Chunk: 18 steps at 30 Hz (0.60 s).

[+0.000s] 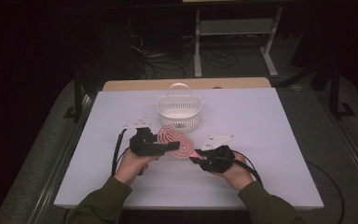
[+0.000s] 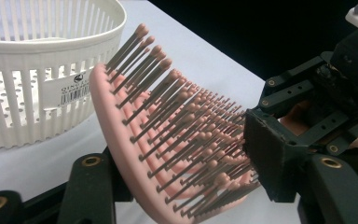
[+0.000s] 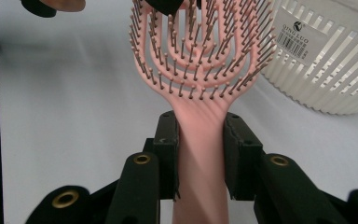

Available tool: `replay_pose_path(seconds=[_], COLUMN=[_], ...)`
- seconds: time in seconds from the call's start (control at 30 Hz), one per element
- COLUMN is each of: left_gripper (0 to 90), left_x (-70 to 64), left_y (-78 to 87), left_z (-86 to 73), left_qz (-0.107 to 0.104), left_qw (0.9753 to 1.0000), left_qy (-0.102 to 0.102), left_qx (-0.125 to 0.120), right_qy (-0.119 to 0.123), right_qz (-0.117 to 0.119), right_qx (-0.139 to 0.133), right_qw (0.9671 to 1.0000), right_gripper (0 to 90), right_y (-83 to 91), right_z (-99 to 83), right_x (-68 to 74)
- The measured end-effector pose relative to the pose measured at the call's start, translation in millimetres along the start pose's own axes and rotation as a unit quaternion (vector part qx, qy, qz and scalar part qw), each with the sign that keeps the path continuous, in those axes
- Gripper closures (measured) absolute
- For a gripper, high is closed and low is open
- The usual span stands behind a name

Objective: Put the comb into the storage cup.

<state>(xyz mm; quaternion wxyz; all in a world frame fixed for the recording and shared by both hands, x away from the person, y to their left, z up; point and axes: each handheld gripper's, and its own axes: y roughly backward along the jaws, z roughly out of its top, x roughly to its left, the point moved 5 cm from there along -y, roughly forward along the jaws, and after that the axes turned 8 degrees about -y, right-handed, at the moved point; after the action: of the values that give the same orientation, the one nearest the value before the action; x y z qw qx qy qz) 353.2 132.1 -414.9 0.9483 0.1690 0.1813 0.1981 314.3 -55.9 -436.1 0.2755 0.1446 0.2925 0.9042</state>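
Both grippers' fingers (image 3: 168, 154) clamped, forearms converging.

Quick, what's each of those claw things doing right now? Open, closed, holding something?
Left gripper: closed on the head of the pink brush.
Right gripper: closed on the brush's handle.

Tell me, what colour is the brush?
Pink; the brush shows best in the right gripper view.

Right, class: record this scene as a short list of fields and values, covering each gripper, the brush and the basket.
Object handled: pink hairbrush
Right gripper: shut on the hairbrush handle
Left gripper: jaws on either side of the brush head, bristle side and back
Basket: white, slotted, upright, just beyond the brush
Surface: white table
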Motion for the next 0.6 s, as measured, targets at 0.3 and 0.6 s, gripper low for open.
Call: replay_pose_path(seconds=[0.3,0.6], left_gripper=[48.4,52.4], left_x=[-0.2,-1.0], left_y=[0.4,0.6], left_z=[-0.1,0.0], left_qz=[-0.012,-0.022], left_qw=[0.9999,0.9997], left_qy=[0.005,0.012], left_qx=[0.0,0.001], right_qy=[0.01,0.018], right_qz=[-0.004,-0.006], right_qx=[0.003,0.005], right_qw=[0.9999,0.9998], right_gripper=[68.7,68.8], right_y=[-1.7,-3.3], right_z=[-1.1,-1.4], right_x=[0.1,1.0])
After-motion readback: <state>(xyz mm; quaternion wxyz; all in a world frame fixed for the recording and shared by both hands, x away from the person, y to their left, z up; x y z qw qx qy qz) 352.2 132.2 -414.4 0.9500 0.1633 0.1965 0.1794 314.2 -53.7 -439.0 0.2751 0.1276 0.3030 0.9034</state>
